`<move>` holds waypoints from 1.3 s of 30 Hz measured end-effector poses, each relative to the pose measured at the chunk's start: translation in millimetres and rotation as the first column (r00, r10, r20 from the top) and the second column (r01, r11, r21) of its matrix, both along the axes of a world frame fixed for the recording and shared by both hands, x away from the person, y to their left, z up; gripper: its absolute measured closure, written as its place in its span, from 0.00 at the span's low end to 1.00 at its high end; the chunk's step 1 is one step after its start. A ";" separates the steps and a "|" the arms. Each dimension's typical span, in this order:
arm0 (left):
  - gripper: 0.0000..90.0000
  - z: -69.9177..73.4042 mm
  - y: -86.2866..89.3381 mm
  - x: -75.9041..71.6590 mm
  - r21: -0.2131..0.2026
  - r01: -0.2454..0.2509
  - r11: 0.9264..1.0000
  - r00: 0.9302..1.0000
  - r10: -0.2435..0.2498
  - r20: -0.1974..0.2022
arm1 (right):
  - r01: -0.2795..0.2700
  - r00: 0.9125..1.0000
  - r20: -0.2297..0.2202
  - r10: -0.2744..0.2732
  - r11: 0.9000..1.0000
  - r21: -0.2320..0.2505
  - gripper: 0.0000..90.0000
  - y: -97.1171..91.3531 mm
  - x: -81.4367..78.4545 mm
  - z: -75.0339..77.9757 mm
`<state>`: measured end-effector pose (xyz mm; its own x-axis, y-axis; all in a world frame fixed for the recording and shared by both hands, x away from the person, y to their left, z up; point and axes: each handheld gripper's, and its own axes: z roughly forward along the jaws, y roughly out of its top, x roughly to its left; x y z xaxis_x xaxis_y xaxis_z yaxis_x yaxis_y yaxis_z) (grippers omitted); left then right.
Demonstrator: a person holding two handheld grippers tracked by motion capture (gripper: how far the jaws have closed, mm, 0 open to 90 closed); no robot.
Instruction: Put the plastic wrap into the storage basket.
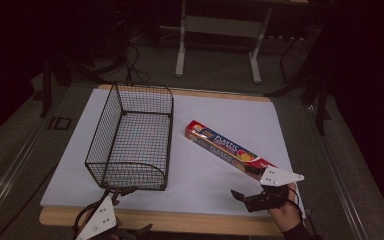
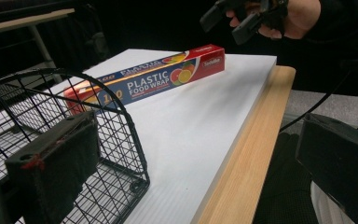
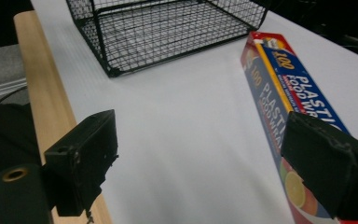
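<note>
Long red-blue cardboard food wrap box (image 1: pixel 227 147) lies diagonal on white board, right of black wire basket (image 1: pixel 132 137). Probably light, stiff, slippery; grip across narrow sides near end. Right gripper (image 1: pixel 252 196) spread beside box end; left gripper (image 1: pixel 114 192) spread at basket.

each tool is black with two blocky, flat-faced jaws and a pale grey three-cornered plate on top, dotted with small dark screw holes. the left tool (image 1: pixel 117 192) trails a black cable looping below its plate. the right tool (image 1: pixel 250 192) sits in a hand (image 1: pixel 286 212) above a dark sleeve (image 1: pixel 300 232). one jaw shows a round brass-rimmed hole.
</note>
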<state>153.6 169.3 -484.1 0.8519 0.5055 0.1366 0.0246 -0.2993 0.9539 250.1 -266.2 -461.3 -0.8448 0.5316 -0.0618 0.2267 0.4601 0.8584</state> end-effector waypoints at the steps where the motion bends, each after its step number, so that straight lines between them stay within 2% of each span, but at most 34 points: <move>1: 0.00 0.0 0.0 0.1 0.000 0.000 1.000 1.000 0.000 -0.001 | 0.009 1.000 0.002 -0.009 1.000 -0.006 0.11 0.2 0.6 1.1; 3: 0.00 -0.2 0.0 0.3 0.005 -0.002 1.000 1.000 0.002 -0.004 | 0.014 1.000 0.008 -0.014 1.000 -0.008 0.11 -0.4 2.0 3.6; 6: 0.00 -0.5 1.2 0.8 0.005 -0.009 1.000 1.000 0.009 -0.005 | -0.017 1.000 -0.025 0.018 1.000 0.021 0.11 -3.0 7.3 8.8; 8: 0.00 -0.5 1.3 0.9 0.001 -0.010 1.000 1.000 0.010 -0.007 | -0.015 1.000 -0.015 0.015 1.000 0.008 0.11 -3.1 11.5 11.2; 12: 0.00 -0.9 0.1 0.8 0.006 -0.007 1.000 1.000 0.007 -0.008 | -0.021 0.999 -0.029 0.021 0.999 -0.023 0.11 -2.9 23.8 12.7; 14: 0.00 -1.2 -0.1 0.9 0.011 -0.008 1.000 1.000 0.008 -0.008 | -0.007 1.000 -0.021 0.005 0.999 -0.053 0.12 -2.0 29.3 12.1; 18: 0.00 -1.2 0.3 1.2 0.010 -0.009 1.000 1.000 0.009 -0.009 | 0.000 1.000 -0.023 -0.002 0.998 -0.056 0.15 -3.0 37.8 10.8; 19: 0.00 -1.1 0.5 1.2 0.007 -0.009 1.000 1.000 0.009 -0.010 | 0.008 1.000 -0.025 -0.009 0.999 -0.046 0.16 -4.9 44.3 10.4; 21: 0.00 -1.2 0.3 1.1 0.007 -0.008 1.000 1.000 0.008 -0.010 | 0.010 1.000 -0.023 -0.011 0.999 -0.047 0.16 -5.3 45.5 10.4; 22: 0.00 -1.3 0.0 1.2 0.009 -0.006 1.000 1.000 0.006 -0.010 | 0.016 1.000 -0.003 -0.016 0.997 -0.072 0.19 -6.3 51.3 10.6; 26: 0.00 -1.3 0.0 1.2 0.009 -0.005 1.000 1.000 0.005 -0.010 | 0.012 1.000 -0.020 -0.015 0.995 -0.097 0.20 -5.9 60.4 10.3; 30: 0.00 -1.3 0.0 1.1 0.009 -0.006 1.000 1.000 0.006 -0.010 | 0.009 0.998 -0.057 -0.013 0.996 -0.087 0.14 -4.5 69.5 9.9; 34: 0.00 -1.5 -0.2 1.1 0.010 -0.003 1.000 1.000 0.003 -0.012 | 0.040 0.998 -0.044 -0.044 0.994 -0.098 0.12 -3.3 76.5 11.1; 36: 0.00 -1.5 -0.4 1.1 0.014 -0.003 1.000 1.000 0.003 -0.012 | 0.032 0.997 -0.061 -0.038 0.995 -0.100 0.12 -3.1 79.1 11.4; 39: 0.00 -1.4 -0.5 0.9 0.010 0.001 1.000 1.000 -0.001 -0.013 | 0.040 0.996 -0.080 -0.051 0.990 -0.135 0.12 -1.3 87.0 12.8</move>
<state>154.5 168.8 -485.5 0.8541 0.5034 0.1308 0.0363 -0.3086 0.9505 337.1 -267.5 -448.5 -0.8249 0.5615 -0.0656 0.3178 0.5566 0.7676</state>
